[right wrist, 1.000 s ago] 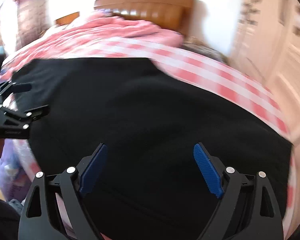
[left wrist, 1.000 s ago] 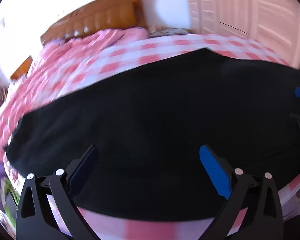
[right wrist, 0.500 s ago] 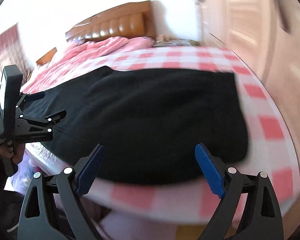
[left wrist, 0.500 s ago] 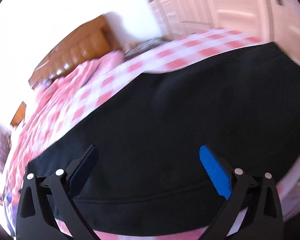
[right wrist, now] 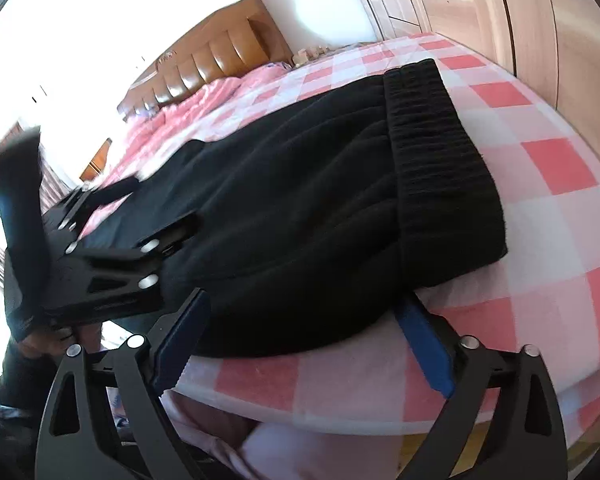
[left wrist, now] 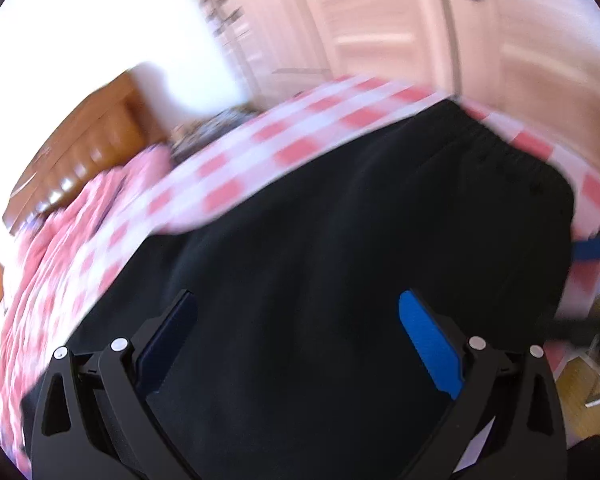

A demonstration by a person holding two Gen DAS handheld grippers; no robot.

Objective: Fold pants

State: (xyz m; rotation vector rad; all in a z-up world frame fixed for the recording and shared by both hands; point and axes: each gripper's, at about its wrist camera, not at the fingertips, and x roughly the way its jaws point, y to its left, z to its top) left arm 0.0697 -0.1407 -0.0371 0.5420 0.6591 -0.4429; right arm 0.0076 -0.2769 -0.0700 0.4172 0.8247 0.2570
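Black pants [right wrist: 308, 184] lie flat across a bed with a pink and white checked sheet [right wrist: 548, 160]. Their ribbed waistband [right wrist: 432, 140] is at the right end, near the bed's front corner. My right gripper [right wrist: 300, 336] is open and empty, its fingers straddling the pants' near edge at the waist end. My left gripper [left wrist: 296, 336] is open and empty, hovering over the middle of the pants [left wrist: 340, 260]. It also shows in the right wrist view [right wrist: 148, 208] at the left, over the leg part. The leg ends are out of view.
A brown padded headboard [right wrist: 220, 56] and a rumpled pink quilt [right wrist: 188, 108] are at the far end of the bed. Wooden wardrobe doors [right wrist: 500, 20] stand along the right. The bed's front edge drops to the floor [left wrist: 580, 392] below both grippers.
Both grippers have swung to the right along the pants toward the waistband end. The right gripper has come down to the bed's front edge. Both stayed open.
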